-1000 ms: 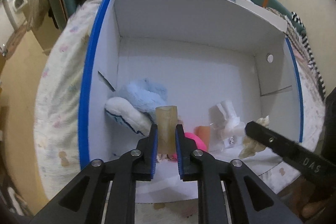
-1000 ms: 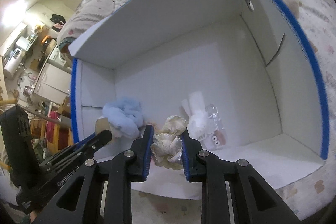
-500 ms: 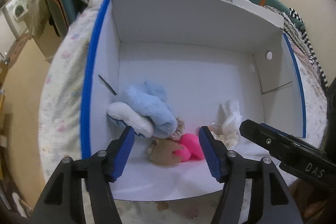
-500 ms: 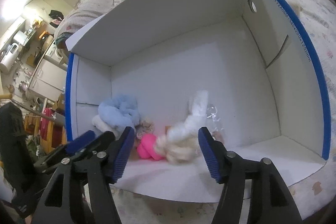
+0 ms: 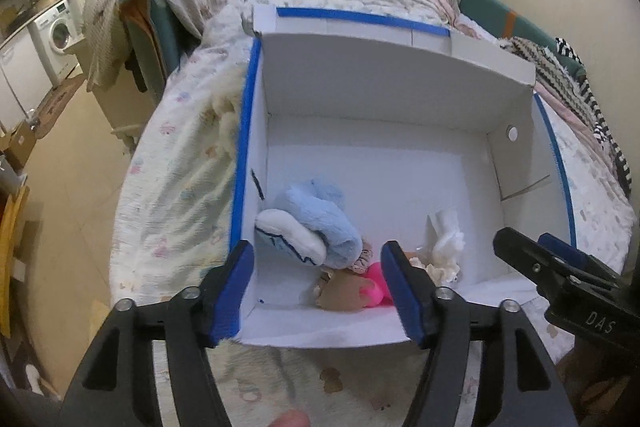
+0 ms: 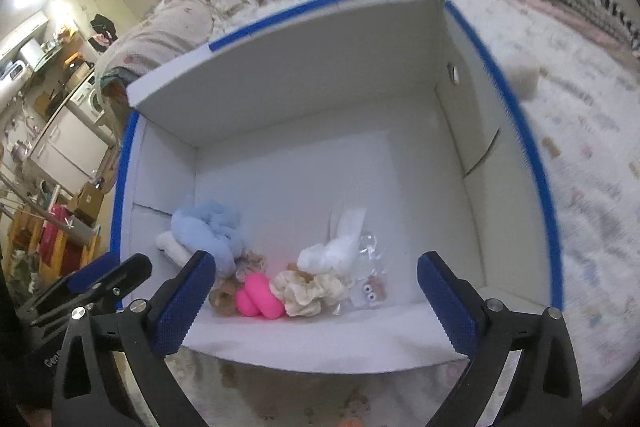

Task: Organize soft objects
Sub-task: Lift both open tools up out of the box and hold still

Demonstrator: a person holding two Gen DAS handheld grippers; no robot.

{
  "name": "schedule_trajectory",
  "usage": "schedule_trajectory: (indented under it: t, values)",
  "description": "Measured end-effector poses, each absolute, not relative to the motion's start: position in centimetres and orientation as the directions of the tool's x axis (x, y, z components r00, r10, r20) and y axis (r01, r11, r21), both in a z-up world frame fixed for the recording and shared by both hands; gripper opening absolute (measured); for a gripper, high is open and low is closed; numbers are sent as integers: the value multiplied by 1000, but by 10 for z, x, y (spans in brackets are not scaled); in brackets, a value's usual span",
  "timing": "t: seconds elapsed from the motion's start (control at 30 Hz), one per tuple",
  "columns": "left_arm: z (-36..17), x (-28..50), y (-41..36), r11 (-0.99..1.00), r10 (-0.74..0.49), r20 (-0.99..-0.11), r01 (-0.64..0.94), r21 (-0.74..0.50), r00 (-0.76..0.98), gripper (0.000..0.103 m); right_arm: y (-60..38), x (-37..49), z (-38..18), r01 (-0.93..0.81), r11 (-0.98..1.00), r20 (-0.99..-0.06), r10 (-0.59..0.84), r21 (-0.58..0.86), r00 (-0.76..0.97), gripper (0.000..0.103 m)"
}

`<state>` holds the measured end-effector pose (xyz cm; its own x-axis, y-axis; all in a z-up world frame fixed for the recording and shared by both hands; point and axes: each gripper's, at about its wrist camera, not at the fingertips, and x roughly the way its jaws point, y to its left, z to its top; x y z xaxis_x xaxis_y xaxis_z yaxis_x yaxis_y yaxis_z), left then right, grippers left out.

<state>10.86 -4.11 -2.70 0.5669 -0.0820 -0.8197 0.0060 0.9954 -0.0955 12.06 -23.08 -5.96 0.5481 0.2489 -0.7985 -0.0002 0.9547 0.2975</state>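
My left gripper [image 5: 318, 287] hangs over the near edge of the white box [image 5: 380, 95], its jaws spread and just now widening, with nothing between the blue pads. My right gripper [image 6: 316, 303] is the same, jaws flung as wide as they go, still having been opening a moment ago, and empty. The soft things lie together on the box floor against the near wall: a light blue plush [image 5: 320, 215] sits on the left, leaning on a white padded piece with dark stitching [image 5: 290, 235]. Just right of it I see a bright pink toy [image 6: 258, 297], touching a tan, ring-like piece [image 6: 224, 301] whose shape I cannot make out well through the blur. Beside the pink toy lies a cream ruffled scrunchie [image 6: 308, 293], and behind that a white fluffy toy [image 6: 332, 251] with upright ears. A clear plastic bag with small googly eyes [image 6: 370, 291] rests to its right. The box stands on a pale patterned bedspread [image 5: 184, 187], its rims edged with blue tape [image 5: 242, 155].
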Motion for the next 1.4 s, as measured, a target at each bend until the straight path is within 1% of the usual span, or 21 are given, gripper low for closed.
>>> schedule_trajectory:
  t: [0.07, 0.1, 0.17, 0.27, 0.63, 0.77, 0.97, 1.4]
  values:
    - [-21, 102, -38, 996, -77, -804, 7, -90, 589, 81, -230, 114, -53, -13, 960, -785, 238, 281, 572, 103]
    - [-17, 98, -37, 996, -71, -794, 5, -85, 604, 84, -229, 111, -50, -20, 962, -778, 233, 273, 584, 103]
    - [-12, 90, -34, 997, -64, -776, 7, -77, 627, 93, -228, 103, -44, -33, 967, -763, 221, 254, 607, 103]
    - [-5, 77, -31, 997, -63, -753, 15, -71, 655, 102, -227, 91, -37, -53, 972, -747, 210, 228, 631, 103]
    - [-3, 40, -34, 1000, -20, -726, 15, -13, 687, 102, -215, 55, -26, -103, 985, -720, 171, 138, 672, 103]
    - [-3, 38, -34, 1000, -13, -716, 8, -10, 698, 102, -214, 50, -29, -106, 985, -727, 174, 139, 665, 103]
    - [-5, 41, -35, 1000, -2, -720, -1, -3, 694, 102, -212, 50, -30, -107, 988, -728, 157, 116, 668, 103]
    - [-12, 46, -34, 1000, -3, -738, -6, -9, 675, 102, -213, 52, -32, -103, 988, -731, 154, 115, 665, 103]
